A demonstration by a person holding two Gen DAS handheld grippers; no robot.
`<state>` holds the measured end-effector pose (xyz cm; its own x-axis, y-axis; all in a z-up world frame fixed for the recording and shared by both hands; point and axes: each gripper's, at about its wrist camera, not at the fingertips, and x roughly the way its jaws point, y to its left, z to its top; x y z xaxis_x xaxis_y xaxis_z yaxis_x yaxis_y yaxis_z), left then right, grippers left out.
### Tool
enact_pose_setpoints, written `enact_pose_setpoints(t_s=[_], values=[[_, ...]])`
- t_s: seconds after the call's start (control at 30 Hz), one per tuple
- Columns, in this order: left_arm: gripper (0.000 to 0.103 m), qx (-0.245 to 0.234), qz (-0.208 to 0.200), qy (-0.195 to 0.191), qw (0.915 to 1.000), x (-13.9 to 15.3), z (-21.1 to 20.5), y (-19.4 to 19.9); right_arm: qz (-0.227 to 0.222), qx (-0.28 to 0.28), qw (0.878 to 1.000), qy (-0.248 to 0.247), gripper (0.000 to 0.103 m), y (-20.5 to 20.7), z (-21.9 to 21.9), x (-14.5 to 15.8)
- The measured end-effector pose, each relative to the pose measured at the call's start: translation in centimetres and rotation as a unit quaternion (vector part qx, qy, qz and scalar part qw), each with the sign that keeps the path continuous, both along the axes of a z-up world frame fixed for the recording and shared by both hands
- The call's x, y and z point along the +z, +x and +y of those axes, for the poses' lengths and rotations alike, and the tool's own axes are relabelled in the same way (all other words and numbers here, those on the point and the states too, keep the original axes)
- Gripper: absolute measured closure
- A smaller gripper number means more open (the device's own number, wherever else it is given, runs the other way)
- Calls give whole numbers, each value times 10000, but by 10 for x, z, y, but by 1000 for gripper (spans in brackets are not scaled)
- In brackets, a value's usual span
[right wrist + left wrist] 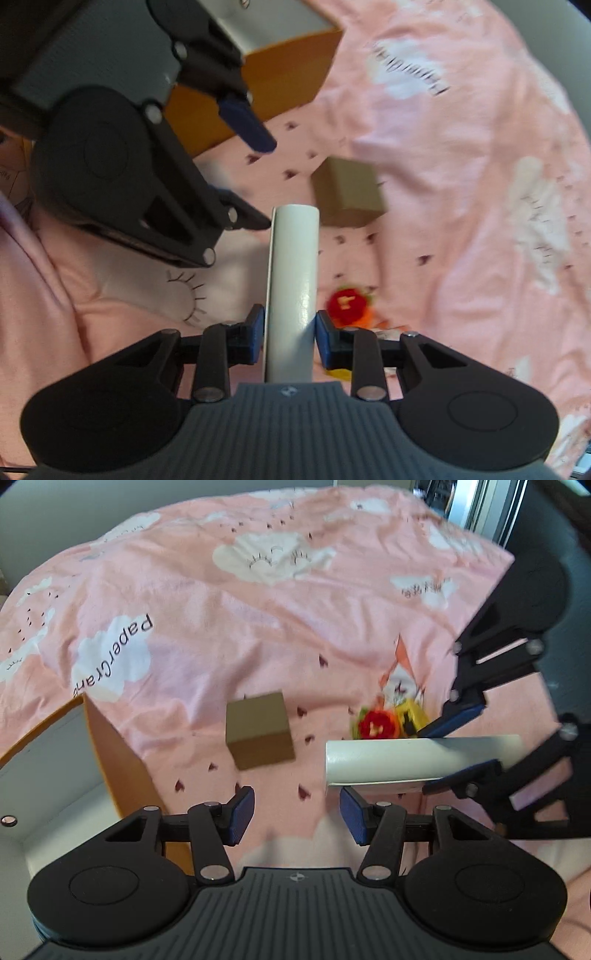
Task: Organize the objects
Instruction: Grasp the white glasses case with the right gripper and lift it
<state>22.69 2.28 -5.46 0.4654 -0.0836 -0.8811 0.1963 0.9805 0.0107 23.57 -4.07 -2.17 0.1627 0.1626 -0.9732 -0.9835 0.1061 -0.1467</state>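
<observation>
In the right wrist view, the right tongs (289,334) are clenched on a white tube (293,280), its blue pads pressing both sides near the bottom centre of the frame; the tube runs up the frame away from the camera. In the left wrist view the same tube lies crosswise at right of centre, gripped at its right end by the right tongs coming in from the right edge. The left tongs (297,814) stand released at bottom centre with nothing between the pads; the tube's free end is just above the right-hand pad. A small cardboard box (260,734) sits on the pink bedsheet (207,602) at centre. A colourful toy (388,723), blurred, lies right of it. An orange box (118,760) with a white interior is at lower left.
</observation>
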Motion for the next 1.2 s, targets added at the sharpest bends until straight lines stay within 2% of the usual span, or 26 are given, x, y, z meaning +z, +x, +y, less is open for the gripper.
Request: enact_pose_setpoints(t_s=[0.13,0.23,0.33,0.47,0.7,0.83,0.87,0.93,0.97,1.03,1.2], values=[[40,122,-130,308,9994,0,6,-4,354,230,9989,-187,72,6,8,-22],[40,153,-87,95,9998,0,13,-3,479,326,9981,-214,72,13,15,-32],[40,221,-99,-44,9997,0,18,2,251,394,9988,-176,69,21,18,-34],[40,313,-140,-171,9993,-1,23,5,-170,69,9997,-180,68,42,17,-34],[40,145,-45,-638,9978,-2,33,12,-221,-326,9992,71,68,54,16,-33],[40,9,0,-644,9979,-4,34,16,-299,-446,9984,148,68,50,16,-28],[40,-34,4,-634,9980,-4,34,16,-290,-447,9984,184,67,47,16,-27],[40,-95,35,-630,9980,-6,34,17,-199,-467,9984,231,54,44,17,-25],[40,-137,49,-624,9979,-6,34,17,-171,-474,9985,193,41,43,17,-27],[40,-220,101,-584,9980,-8,32,18,-89,-361,9993,37,39,38,19,-32],[37,-417,182,-496,9977,-11,30,20,-277,-159,9984,-462,39,28,20,-51]])
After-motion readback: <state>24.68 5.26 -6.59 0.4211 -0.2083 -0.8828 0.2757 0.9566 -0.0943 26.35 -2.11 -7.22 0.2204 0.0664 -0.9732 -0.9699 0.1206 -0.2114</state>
